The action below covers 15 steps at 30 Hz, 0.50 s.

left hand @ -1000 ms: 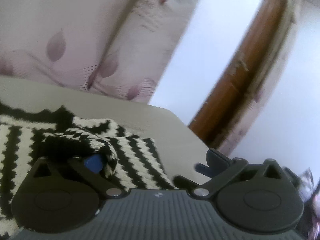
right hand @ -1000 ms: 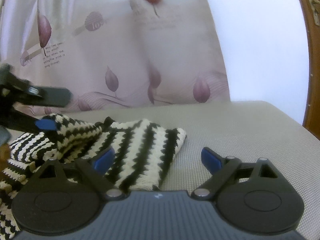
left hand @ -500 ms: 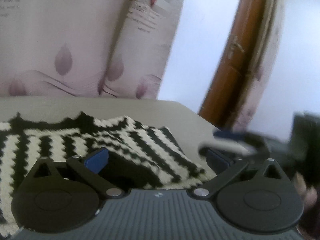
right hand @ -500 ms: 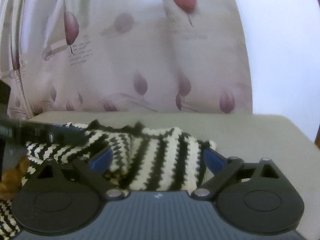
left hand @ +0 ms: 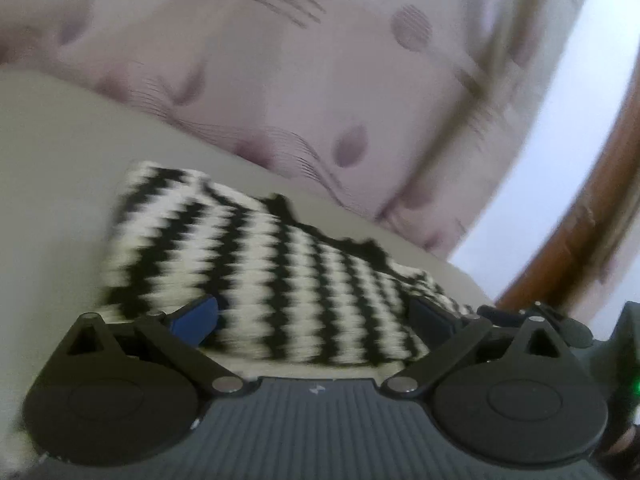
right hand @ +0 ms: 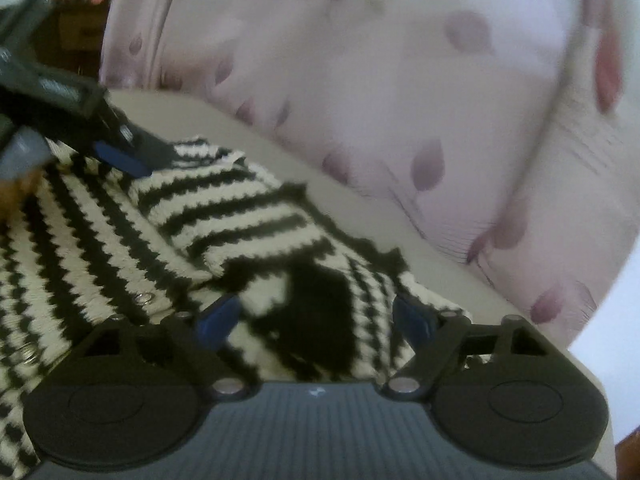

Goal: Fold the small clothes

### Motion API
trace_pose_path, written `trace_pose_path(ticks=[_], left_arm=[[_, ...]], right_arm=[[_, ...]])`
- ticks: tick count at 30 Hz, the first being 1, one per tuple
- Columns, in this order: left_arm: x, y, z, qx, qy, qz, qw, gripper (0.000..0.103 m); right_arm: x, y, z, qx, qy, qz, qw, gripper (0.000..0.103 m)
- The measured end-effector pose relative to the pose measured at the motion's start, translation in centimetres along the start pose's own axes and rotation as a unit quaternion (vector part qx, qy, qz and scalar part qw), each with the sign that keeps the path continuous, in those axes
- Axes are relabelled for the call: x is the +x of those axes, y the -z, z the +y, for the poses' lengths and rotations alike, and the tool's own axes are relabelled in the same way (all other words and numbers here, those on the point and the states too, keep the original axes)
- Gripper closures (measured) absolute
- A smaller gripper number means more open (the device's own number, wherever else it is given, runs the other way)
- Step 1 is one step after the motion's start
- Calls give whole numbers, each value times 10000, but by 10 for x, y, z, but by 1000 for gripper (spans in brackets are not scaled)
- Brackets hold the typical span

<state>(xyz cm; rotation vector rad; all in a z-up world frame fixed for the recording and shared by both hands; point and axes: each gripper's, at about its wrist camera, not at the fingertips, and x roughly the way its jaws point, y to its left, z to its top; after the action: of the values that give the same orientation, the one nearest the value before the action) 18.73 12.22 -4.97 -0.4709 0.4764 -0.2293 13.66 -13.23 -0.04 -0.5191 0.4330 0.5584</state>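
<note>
On the grey bed: striped knit sweater [right hand: 168, 240] lay partly folded.
Done: one sleeve folded in.
Left: further folds.
Right gripper [right hand: 316, 320]: fingers apart, just closing, astride sweater.
Left gripper [left hand: 316, 316]: fingers apart, empty.

Left gripper [left hand: 314, 320], right gripper [right hand: 316, 318]: grey ribbed body, 2 black round discs, blue pads, silver pivot screws.

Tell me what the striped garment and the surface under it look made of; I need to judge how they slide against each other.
The striped garment looks like chunky knit or crochet yarn, matt: jagged black-and-cream zigzag rows, thick soft edges, small metal snaps by one edge. The surface looks like matt beige woven fabric, likely upholstery or a mattress; blur hides its weave.
</note>
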Motion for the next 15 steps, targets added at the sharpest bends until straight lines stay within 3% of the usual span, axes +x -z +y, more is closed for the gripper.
trace_pose_path(ticks=[2,3,4,6,8,12,15], left_arm=[[-9,3,9,33,-217,-66,9997,3],[-14,4,15,-72,-190,-73,9998,3],[-21,6,19,-197,-81,-155,9997,3],[-31,9,23,-198,-106,-295,9993,1],[-34,8,22,-170,-9,-214,9996,1],[-32,12,9,192,166,0,9997,1],[-25,16,2,374,219,205,9988,0]], right_arm=[[19,-1,3,-44,150,264,9995,44],[28,-2,-1,96,218,464,9986,75],[31,0,-9,345,248,536,9977,81],[25,1,-32,985,423,324,9937,86],[7,6,-66,2059,498,-43,9773,86],[-6,50,-130,4236,368,-306,9046,86],[-2,83,-145,4935,338,-128,8690,86]])
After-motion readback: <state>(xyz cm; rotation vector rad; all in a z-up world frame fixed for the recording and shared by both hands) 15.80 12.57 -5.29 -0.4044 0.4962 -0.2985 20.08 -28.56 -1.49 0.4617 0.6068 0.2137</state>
